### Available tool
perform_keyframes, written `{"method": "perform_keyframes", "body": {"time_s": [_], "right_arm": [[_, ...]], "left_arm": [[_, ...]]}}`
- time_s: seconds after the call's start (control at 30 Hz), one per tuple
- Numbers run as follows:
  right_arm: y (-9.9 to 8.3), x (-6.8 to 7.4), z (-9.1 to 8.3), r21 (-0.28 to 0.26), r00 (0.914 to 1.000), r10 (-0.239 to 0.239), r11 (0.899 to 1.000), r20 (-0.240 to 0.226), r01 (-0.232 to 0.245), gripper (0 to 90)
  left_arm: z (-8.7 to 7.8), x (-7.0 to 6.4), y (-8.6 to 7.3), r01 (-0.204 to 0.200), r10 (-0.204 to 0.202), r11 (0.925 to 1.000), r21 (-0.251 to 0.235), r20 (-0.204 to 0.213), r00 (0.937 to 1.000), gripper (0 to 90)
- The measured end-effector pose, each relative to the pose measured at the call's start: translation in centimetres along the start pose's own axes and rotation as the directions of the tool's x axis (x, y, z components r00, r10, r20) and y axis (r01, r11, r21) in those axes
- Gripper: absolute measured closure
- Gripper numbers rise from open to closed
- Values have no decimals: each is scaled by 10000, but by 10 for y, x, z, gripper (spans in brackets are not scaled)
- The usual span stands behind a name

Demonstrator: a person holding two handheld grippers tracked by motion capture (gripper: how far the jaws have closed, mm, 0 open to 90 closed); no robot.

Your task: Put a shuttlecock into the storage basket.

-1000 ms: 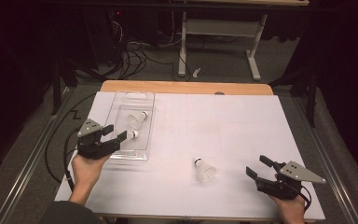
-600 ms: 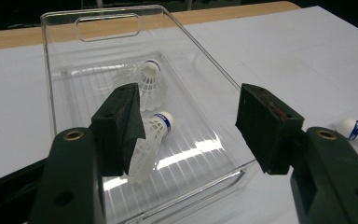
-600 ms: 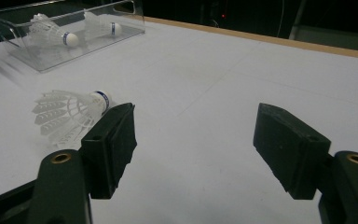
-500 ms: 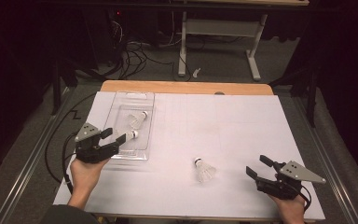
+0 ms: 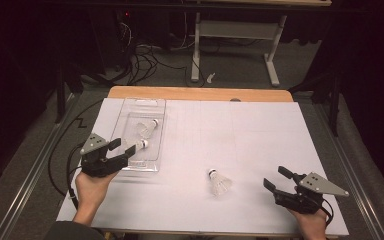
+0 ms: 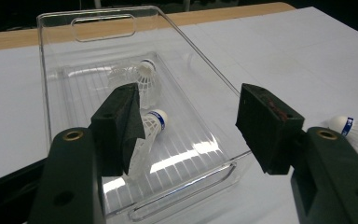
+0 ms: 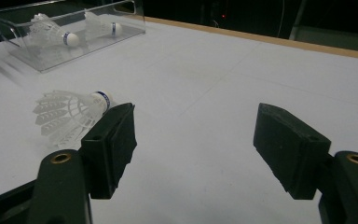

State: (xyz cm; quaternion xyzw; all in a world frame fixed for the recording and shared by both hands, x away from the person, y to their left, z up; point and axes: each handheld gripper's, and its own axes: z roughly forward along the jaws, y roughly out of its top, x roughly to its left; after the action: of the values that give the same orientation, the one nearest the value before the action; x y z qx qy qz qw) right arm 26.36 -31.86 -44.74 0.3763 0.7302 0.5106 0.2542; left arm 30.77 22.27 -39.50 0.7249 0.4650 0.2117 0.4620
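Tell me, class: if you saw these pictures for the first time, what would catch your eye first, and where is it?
Most striking is the clear plastic tray at the table's left, with two white shuttlecocks lying inside it. A third shuttlecock lies alone on the white table cover, nearer the person's right side. The left gripper hangs open at the tray's near end, and the right gripper sits open beside the lone shuttlecock.

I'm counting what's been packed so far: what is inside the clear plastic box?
Two white shuttlecocks lie in the clear plastic box: one farther in, one nearer the left gripper. That gripper's finger covers part of the nearer one's skirt.
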Motion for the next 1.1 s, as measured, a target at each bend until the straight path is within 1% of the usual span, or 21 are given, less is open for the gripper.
{"method": "perform_keyframes", "body": {"time_s": [0.23, 0.47, 0.63, 0.83, 1.1], "right_arm": [[0, -1, 1, 24, 10000, 54, 10000, -3, -54, 301], [0, 0, -1, -31, 10000, -28, 10000, -27, 28, 301], [0, -1, -4, -84, 10000, 70, 9999, -31, -70, 301], [0, 0, -3, -74, 10000, 39, 10000, -49, -39, 301], [0, 0, -4, -80, 10000, 58, 10000, -44, -58, 300]], "left_arm": [[0, -1, -4, 109, -109, 9999, -3, 56, 9999, 403], [-3, -4, -8, 99, -98, 9999, -103, 99, 9999, 404], [-2, -7, -11, 103, -101, 9999, -128, 138, 9999, 404], [0, -10, -14, 83, -82, 10000, -50, 243, 9997, 401], [-1, -13, -15, 127, -121, 9998, -135, 452, 9989, 403]]}}
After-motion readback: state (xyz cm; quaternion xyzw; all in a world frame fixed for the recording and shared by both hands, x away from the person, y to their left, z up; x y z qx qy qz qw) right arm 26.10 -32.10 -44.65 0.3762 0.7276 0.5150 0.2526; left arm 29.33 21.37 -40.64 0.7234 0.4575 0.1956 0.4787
